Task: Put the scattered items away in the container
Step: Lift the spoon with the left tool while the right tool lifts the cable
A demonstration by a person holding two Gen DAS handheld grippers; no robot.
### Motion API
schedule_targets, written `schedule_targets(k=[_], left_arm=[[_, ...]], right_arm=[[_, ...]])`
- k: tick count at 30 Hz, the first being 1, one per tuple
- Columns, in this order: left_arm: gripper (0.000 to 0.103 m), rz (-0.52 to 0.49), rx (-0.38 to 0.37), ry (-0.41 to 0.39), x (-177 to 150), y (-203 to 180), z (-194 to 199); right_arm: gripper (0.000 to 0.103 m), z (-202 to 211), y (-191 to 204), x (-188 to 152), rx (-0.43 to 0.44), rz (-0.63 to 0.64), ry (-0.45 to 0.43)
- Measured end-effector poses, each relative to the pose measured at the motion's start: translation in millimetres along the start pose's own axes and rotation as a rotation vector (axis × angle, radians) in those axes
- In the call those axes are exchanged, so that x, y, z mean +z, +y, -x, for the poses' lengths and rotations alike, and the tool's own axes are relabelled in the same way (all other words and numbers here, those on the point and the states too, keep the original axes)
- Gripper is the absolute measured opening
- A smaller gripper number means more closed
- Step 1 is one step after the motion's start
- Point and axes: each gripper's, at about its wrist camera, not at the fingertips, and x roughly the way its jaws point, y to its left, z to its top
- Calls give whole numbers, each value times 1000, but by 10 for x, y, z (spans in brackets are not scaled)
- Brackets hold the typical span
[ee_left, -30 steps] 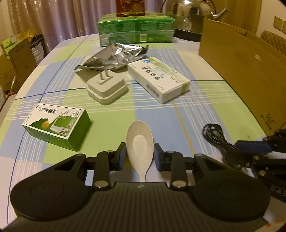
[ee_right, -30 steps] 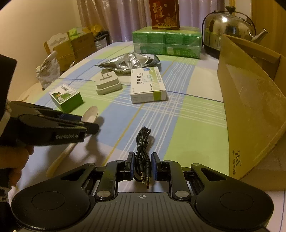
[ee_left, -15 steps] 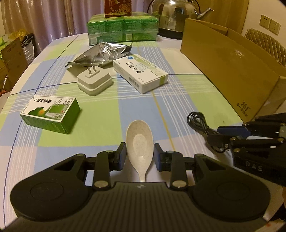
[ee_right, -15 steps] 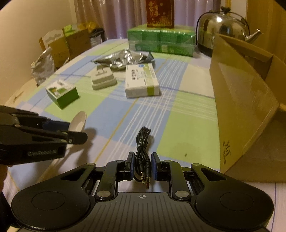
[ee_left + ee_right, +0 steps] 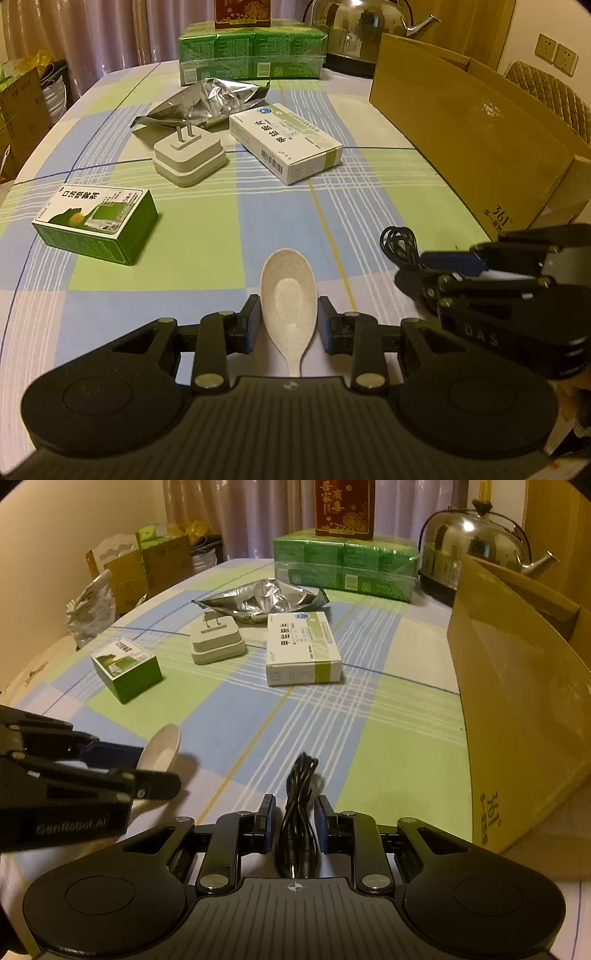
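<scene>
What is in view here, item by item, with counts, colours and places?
spoon: 1, off-white, in left gripper
cable: 1, black, in right gripper
green box: 1, green-white, table left
white box: 1, white-green, table centre
charger plug: 1, white, beside white box
foil pouch: 1, silver, behind plug
green pack: 1, far edge
red box: 1, on pack
kettle: 1, steel, far right
carton: 1, brown, right
left gripper: 1, black
right gripper: 1, black
</scene>
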Motion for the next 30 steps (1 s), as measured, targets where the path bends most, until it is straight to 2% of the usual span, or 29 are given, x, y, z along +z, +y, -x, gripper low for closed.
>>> schedule_targets(k=[2,3,5,30], left_arm=[[27,-2,-3,3,0,3,-2],[27,-4,-5,4,0,3,2],[27,-11,-6,3,-1,-2,20],[27,-76,-5,-104,21,-292,820]], right_arm=[[18,-7,18,9,-13,14,0],[11,1,22,10,-18,15,0],[10,59,20,8,-22,9,-11],[10,1198,34,-76,-89,-65,-172]])
